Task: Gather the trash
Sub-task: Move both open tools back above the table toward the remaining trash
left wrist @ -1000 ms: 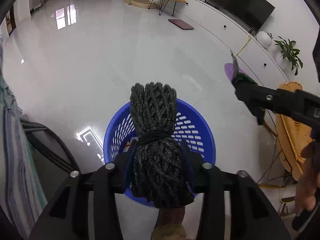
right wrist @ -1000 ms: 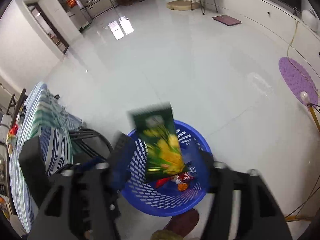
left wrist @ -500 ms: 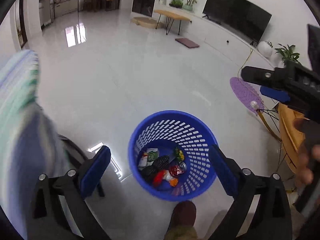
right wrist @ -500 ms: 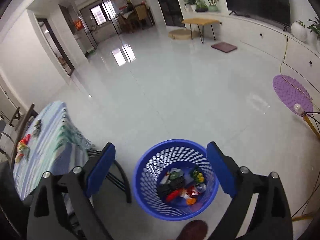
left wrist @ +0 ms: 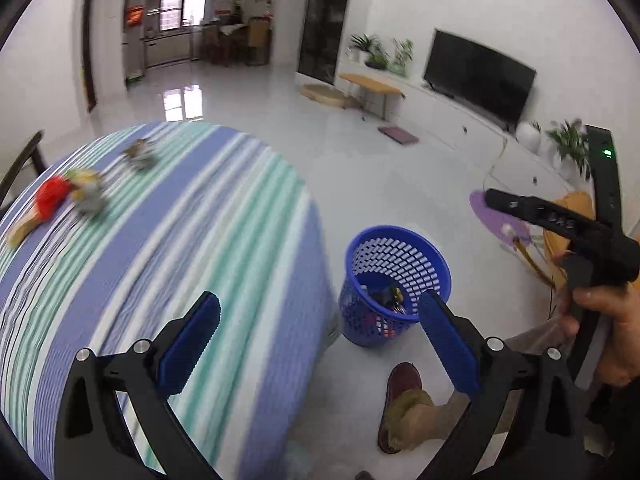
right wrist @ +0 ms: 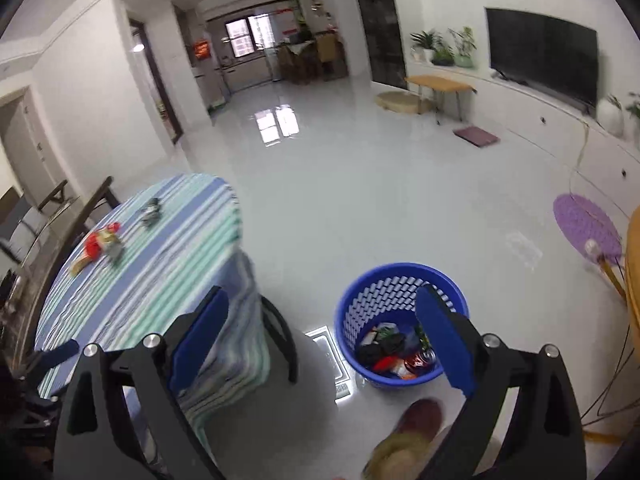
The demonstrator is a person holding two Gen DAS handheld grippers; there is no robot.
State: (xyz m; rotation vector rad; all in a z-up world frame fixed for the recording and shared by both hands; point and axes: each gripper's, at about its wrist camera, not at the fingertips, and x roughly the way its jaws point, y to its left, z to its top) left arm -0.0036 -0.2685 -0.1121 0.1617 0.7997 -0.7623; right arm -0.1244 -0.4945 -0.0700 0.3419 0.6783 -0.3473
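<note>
Both my grippers empty, jaws wide apart: left gripper (left wrist: 320, 338) sits above the near edge of the striped tablecloth (left wrist: 208, 240), right gripper (right wrist: 322, 336) is lower, between the table edge and the blue basket (right wrist: 400, 284). Basket stands on the floor just beside the table, already holding wrappers and a can. My foot (right wrist: 420, 416) is right next to the basket, so a careless step could kick it over and spill what's in it. A dark chair (right wrist: 280, 332) is tucked under the cloth close to the right gripper, easy to knock. Remaining trash is at the far side of the table: a red wrapper (right wrist: 94, 244) touching a pale crumpled one (right wrist: 110, 242), plus a small dark scrap (right wrist: 151, 211) further on. Long reach; fingers could drag the loose cloth, or pinch two touching pieces and drop one. Left view is blurred, so aim is shaky
</note>
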